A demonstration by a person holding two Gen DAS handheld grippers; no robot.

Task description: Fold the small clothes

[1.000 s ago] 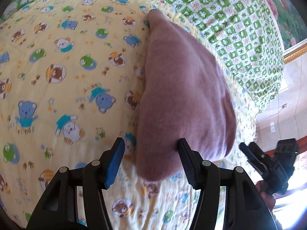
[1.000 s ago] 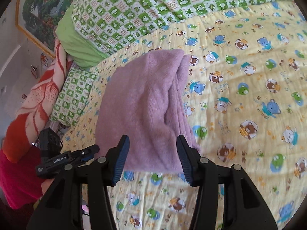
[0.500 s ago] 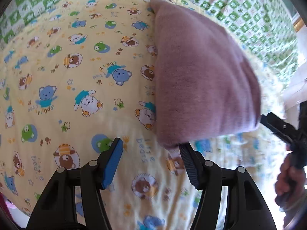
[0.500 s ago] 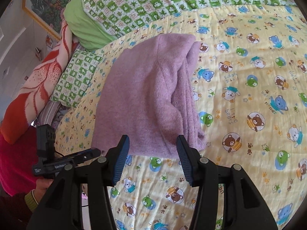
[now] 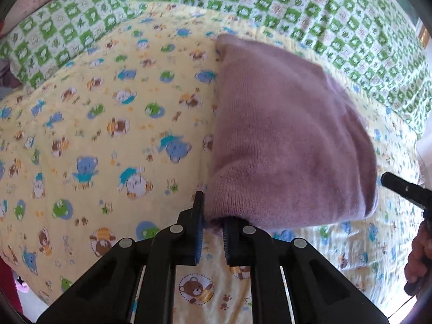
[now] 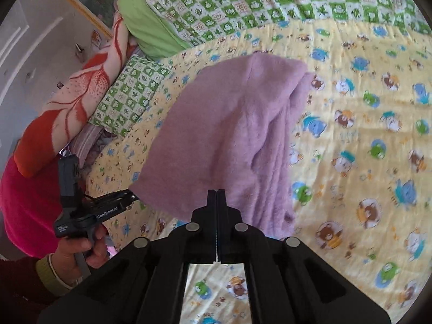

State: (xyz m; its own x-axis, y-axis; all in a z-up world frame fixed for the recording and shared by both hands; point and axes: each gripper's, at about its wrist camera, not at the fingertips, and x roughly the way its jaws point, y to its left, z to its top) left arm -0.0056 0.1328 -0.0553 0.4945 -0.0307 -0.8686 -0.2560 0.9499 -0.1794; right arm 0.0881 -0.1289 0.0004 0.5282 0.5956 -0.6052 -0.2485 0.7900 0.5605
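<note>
Left wrist view: left gripper (image 5: 212, 216) pinches the purple garment (image 5: 283, 140); right gripper (image 6: 216, 197) is clamped on its hem

Folded purple knit garment (image 5: 283, 140) on yellow bear-print quilt (image 5: 108, 135), left gripper (image 5: 212, 226) fingers pinching its near corner

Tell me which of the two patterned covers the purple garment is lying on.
The yellow bear-print quilt. The purple garment lies spread on its cartoon-animal fabric. The green checked cover is farther back, beyond the garment.
</note>
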